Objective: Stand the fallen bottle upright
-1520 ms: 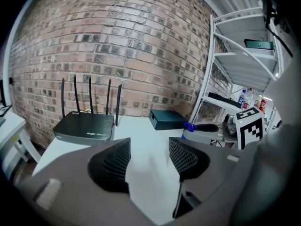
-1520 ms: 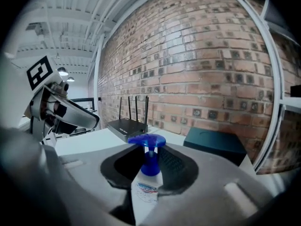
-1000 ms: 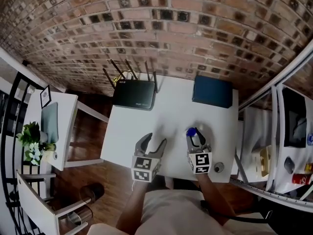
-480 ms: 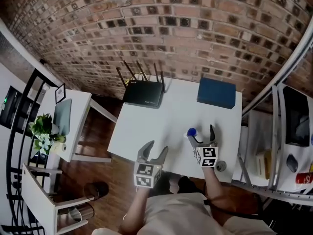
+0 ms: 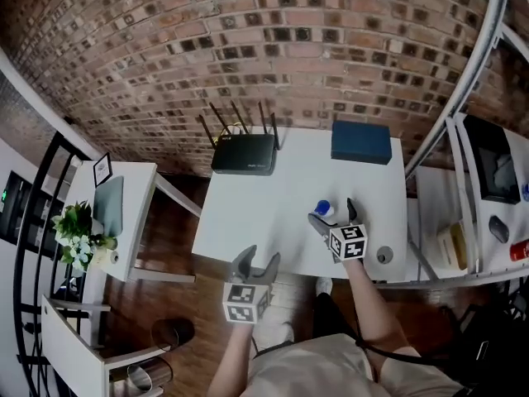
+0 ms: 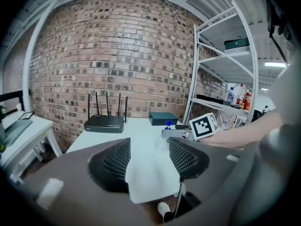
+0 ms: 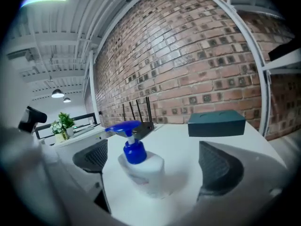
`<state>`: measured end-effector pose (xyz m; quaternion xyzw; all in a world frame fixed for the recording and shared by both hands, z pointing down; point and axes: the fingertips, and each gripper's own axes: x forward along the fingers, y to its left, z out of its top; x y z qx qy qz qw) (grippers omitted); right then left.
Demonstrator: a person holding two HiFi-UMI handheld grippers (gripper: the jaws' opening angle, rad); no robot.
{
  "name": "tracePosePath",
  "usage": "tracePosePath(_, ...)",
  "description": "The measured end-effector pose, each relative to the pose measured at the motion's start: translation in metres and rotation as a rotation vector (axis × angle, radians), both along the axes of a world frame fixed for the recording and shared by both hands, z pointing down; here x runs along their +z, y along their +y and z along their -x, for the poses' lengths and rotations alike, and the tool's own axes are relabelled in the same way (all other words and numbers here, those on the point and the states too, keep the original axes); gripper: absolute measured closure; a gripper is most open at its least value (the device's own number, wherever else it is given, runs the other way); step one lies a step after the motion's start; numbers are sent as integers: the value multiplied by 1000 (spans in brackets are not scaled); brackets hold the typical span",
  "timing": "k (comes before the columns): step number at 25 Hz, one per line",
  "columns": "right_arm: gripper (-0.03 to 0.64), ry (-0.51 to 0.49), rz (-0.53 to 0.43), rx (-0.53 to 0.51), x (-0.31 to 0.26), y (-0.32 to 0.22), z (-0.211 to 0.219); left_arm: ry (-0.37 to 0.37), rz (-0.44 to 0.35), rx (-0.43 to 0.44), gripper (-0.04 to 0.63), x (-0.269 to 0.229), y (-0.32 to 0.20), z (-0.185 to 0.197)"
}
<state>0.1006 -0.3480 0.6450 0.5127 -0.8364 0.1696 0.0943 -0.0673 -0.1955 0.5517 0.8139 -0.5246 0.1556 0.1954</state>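
Nearest the person, the left claw [image 5: 259, 259] hangs just off the near edge of the white worktop [image 5: 273, 205], its jaws spread and nothing between them but bare surface beyond. It takes no part in the work at this moment.

Farther in and to its right, the right claw [image 5: 333, 218] sits low over the worktop with its jaws opening. Between them stands the pump bottle [image 7: 140, 168] – white body, blue pump head on top, base flat on the surface. Neither pad presses on it: the right gripper view shows a wide gap on one side and a narrow one on the other, so the bottle appears to stand on its own.

By that showing the task looks all but done – the bottle is upright. What seems left is to draw the right claw back without brushing the pump head, which juts toward the claw's left jaw.

Beyond the claws, a black router [image 5: 244, 153] and a dark blue box [image 5: 361, 141] rest at the far edge, against the brick wall [image 5: 248, 56].
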Motion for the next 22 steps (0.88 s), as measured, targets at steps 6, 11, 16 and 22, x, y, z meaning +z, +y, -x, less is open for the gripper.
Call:
tracePosePath(6,43,17,-99,102,-44,81,13,139,-57,-23,316,-4,71,37)
tracePosePath(11,48,-1,-192,131,-130,176,37,142,-181,13,314,-50,101,61)
tracePosePath(16,48,5,-298,153,-208,239,47,74,-355,13,304,-123,109,58)
tracePosePath(22,71,212,-373,304,-248,265,21,83,-498,-28,299,-174,100,42)
